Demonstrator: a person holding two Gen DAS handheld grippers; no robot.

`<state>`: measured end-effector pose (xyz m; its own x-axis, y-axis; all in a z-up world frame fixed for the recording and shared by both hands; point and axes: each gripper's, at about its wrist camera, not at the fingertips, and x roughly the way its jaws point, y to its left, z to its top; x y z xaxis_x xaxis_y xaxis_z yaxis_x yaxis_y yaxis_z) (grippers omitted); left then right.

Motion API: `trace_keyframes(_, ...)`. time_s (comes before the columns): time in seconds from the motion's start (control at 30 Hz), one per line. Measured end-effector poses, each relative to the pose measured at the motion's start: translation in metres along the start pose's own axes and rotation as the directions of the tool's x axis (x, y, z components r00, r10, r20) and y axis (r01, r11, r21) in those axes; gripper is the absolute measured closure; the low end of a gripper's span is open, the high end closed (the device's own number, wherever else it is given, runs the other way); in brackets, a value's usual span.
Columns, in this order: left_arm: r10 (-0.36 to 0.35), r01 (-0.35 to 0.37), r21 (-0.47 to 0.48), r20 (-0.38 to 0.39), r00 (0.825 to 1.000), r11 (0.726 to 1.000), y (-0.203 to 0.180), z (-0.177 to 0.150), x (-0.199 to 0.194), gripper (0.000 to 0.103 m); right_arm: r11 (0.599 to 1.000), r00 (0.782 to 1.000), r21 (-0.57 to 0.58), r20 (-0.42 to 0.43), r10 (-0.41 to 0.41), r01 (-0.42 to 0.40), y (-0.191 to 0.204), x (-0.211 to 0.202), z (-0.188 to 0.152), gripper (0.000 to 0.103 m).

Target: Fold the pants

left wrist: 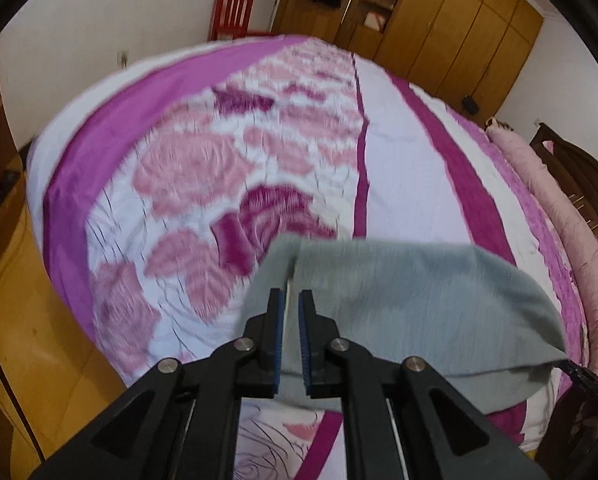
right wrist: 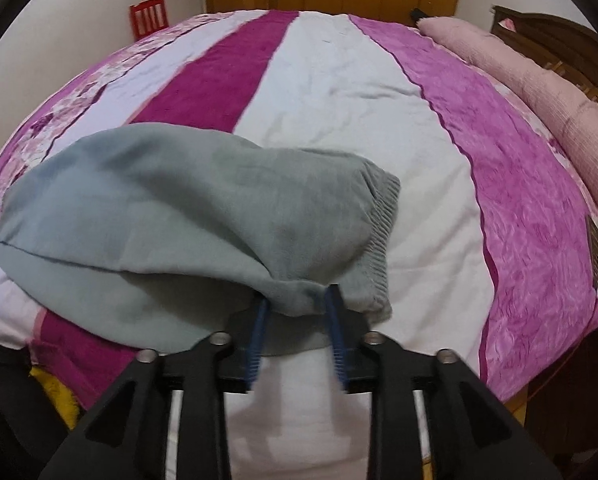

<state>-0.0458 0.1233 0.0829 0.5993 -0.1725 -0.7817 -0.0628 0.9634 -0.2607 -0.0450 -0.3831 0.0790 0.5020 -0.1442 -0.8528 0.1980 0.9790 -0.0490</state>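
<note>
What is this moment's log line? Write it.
left gripper: shut on pants | right gripper: shut on pants | pants: partly lifted over bed

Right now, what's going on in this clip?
A person with a handheld gripper in each hand is folding grey sweatpants on a bed with a pink and magenta striped bedspread. The left gripper is nearly closed around a fold of the fabric near one end. The right gripper stands wider, with cloth bunched between its fingers near the ribbed waistband. The pants look doubled over and partly lifted.
</note>
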Motion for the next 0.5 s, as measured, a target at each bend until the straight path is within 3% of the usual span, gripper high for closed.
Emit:
trace_keyframes(0.1,-0.027,0.024,-0.036,-0.060,0.998,0.999,0.002,-0.010,0.014,0.094,0.999,1.000,0.032,-0.015,0.002,-0.002,-0.008,0.000,-0.006,0.068)
trace_keyframes(0.17,-0.043,0.038,-0.056,-0.081,0.996,0.998,0.003,-0.014,0.020,0.088,0.999,1.000,0.043,-0.021,-0.006,0.007,-0.010,-0.003,-0.010,0.068)
trace_keyframes(0.23,-0.053,0.045,-0.080,-0.098,0.994,0.996,0.004,-0.018,0.024,0.070,0.999,0.999,0.049,-0.027,-0.020,0.021,-0.014,-0.008,-0.016,0.068)
trace_keyframes(0.27,-0.055,0.045,-0.091,-0.105,0.993,0.995,0.004,-0.019,0.026,0.068,0.998,0.999,0.053,-0.030,-0.024,0.026,-0.015,-0.010,-0.017,0.068)
trace_keyframes(0.5,-0.058,0.046,-0.086,-0.146,0.988,0.995,-0.003,-0.024,0.038,0.066,0.986,0.999,0.165,-0.038,-0.003,0.009,-0.036,-0.016,-0.021,0.068)
